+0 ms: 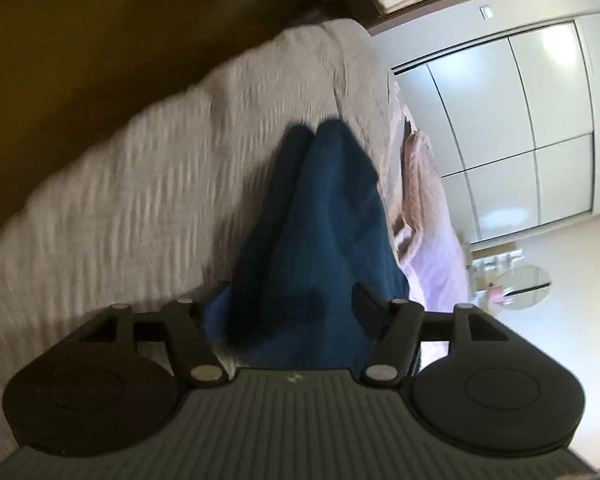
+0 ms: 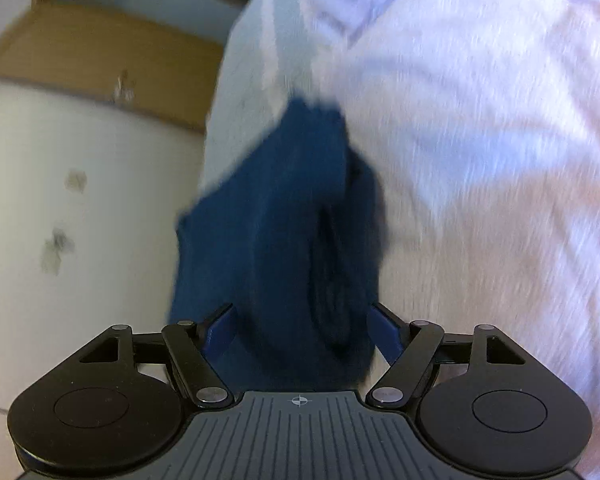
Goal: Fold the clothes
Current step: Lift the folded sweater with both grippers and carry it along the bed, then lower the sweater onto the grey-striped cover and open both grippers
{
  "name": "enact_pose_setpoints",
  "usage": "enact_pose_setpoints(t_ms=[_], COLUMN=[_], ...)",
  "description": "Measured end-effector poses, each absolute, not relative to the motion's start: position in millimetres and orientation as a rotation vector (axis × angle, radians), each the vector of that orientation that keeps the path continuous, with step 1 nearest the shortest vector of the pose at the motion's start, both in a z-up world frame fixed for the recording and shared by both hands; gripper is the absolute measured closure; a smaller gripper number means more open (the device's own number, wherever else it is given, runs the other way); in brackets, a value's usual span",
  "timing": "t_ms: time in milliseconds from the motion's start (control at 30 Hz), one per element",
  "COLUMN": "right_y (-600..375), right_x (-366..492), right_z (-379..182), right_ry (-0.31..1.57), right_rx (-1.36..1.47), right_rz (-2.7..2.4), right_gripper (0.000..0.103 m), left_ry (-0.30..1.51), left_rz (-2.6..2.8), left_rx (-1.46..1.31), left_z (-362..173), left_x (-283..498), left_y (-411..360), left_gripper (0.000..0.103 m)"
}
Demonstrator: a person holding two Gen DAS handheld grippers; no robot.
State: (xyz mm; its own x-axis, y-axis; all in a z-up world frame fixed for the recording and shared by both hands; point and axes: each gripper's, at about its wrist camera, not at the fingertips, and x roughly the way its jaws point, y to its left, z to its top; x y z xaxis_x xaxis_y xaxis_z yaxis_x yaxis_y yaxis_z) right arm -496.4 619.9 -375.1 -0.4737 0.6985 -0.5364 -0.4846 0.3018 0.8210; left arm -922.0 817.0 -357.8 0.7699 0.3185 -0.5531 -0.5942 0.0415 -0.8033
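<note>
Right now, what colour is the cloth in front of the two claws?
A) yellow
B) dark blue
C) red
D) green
B: the cloth lying between the fingers of the left claw and the right claw is dark blue in both views, against the pale bed cover.

Pale textured bedspread-covered bed (image 1: 148,168); glossy white sliding-door wardrobe (image 1: 512,128); cream floor (image 1: 572,264); ochre wall (image 1: 80,40); round mirror (image 1: 526,286).
</note>
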Motion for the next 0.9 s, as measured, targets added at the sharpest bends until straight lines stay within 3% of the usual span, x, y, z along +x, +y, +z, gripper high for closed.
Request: enact_pose_setpoints(t_ms=[33, 67, 100, 133, 200, 267, 433, 500, 533, 767, 900], right_y=[618, 616, 615, 611, 608, 605, 613, 617, 617, 629, 645], right_x=[-501, -506, -510, -512, -515, -517, -520, -519, -520, -531, -546], right_z=[-376, -378, -379, -376, -370, -358, -370, -372, -365, -295, -280], right_ry=[1.501, 1.486, 1.470, 1.473, 1.471, 1.468, 1.481, 1.478, 1.446, 1.024, 0.851], right_rx=[0.214, 0.225, 0.235, 0.242, 0.233, 0.234, 0.206, 0.177, 0.135, -0.173, -0.235], right_rz=[1.398, 1.386, 1.373, 1.365, 1.339, 1.334, 1.305, 1.281, 1.279, 1.271, 1.308], right_gripper=[0.028, 0.030, 0.046, 0.050, 0.070, 0.074, 0.071, 0.053, 0.051, 0.049, 0.050], left_ry=[0.250, 0.251, 0.252, 0.255, 0.267, 0.292, 0.385, 0.413, 0.423, 0.502, 0.570], left_rz=[0.723, 0.728, 0.733, 0.737, 0.742, 0.746, 0.804, 0.823, 0.840, 1.005, 0.827], left_rx=[-1.347, -1.336, -1.324, -1.310, -1.261, -1.196, -1.184, -1.164, -1.148, -0.934, -0.805], left_z=[-360, -361, -362, -361, -351, -340, -359, -354, -348, -277, -267], left_x=[-920, -918, -916, -915, -916, -915, -924, -920, -919, -911, -853], left_y=[815, 815, 816, 817, 819, 820, 821, 821, 821, 816, 807], left_gripper=[0.050, 0.067, 0.081, 0.084, 0.088, 0.089, 0.089, 0.088, 0.088, 0.091, 0.092])
